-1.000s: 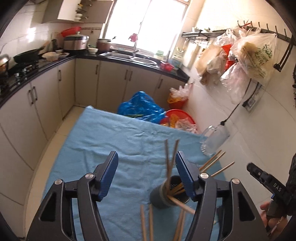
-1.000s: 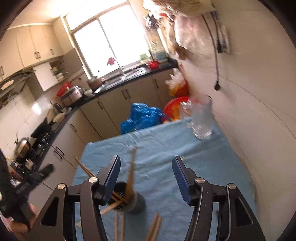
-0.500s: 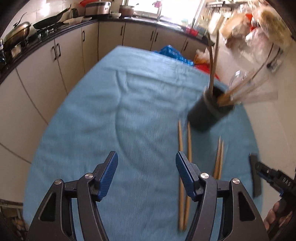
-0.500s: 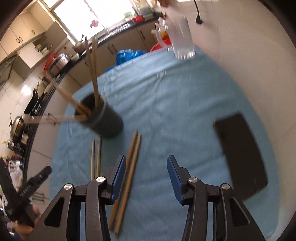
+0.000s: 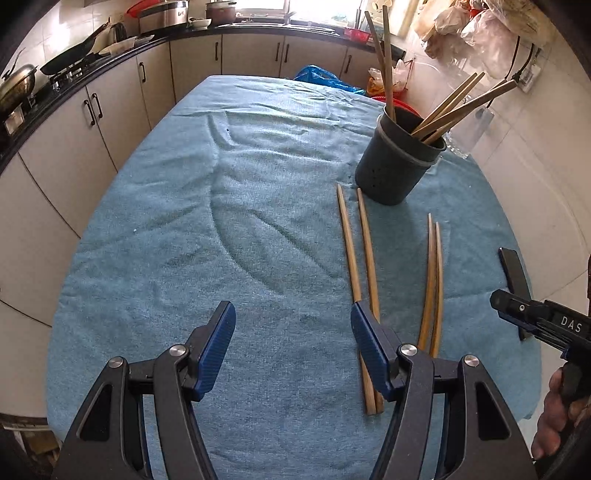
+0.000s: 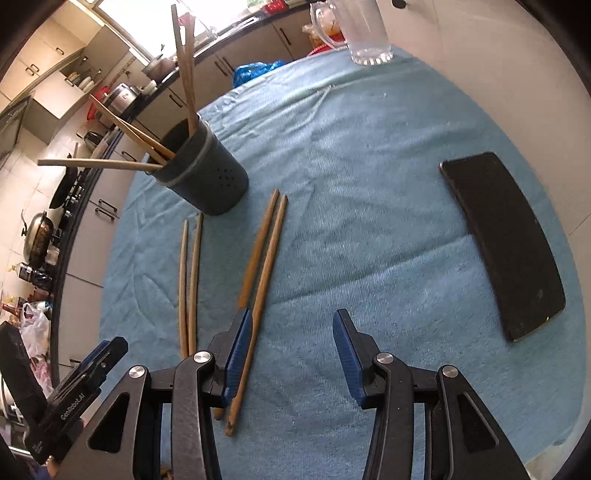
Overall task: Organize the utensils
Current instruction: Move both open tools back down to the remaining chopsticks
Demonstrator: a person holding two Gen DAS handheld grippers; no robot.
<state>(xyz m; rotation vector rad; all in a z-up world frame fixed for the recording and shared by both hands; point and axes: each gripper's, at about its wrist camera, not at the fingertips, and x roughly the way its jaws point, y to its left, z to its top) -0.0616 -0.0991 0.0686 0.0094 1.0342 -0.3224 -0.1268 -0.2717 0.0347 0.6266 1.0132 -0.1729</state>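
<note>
A dark round holder (image 5: pixel 395 173) (image 6: pixel 210 181) stands on the blue cloth with several wooden chopsticks leaning out of it. Two loose pairs of chopsticks lie in front of it. My left gripper (image 5: pixel 291 321) hovers open low over the cloth, its right finger covering the near part of the left pair (image 5: pixel 354 258). My right gripper (image 6: pixel 293 325) is open with nothing pressed between its pads. Its left finger sits over the right pair (image 6: pixel 264 258), and one stick shows just inside that finger. The right pair (image 5: pixel 432 280) and the left pair (image 6: pixel 188 280) appear in both views.
A black flat slab (image 6: pixel 502 240) lies on the cloth at the right. A clear glass jug (image 6: pixel 365 33) stands at the far edge by the tiled wall. Kitchen cabinets (image 5: pixel 110 110) and a stove counter run along the left. A blue bag (image 5: pixel 317 77) sits beyond the table.
Both views have tipped down from the kitchen to the tabletop as the grippers sank toward the loose chopsticks. The right jaws have narrowed; the left jaws kept their width.
</note>
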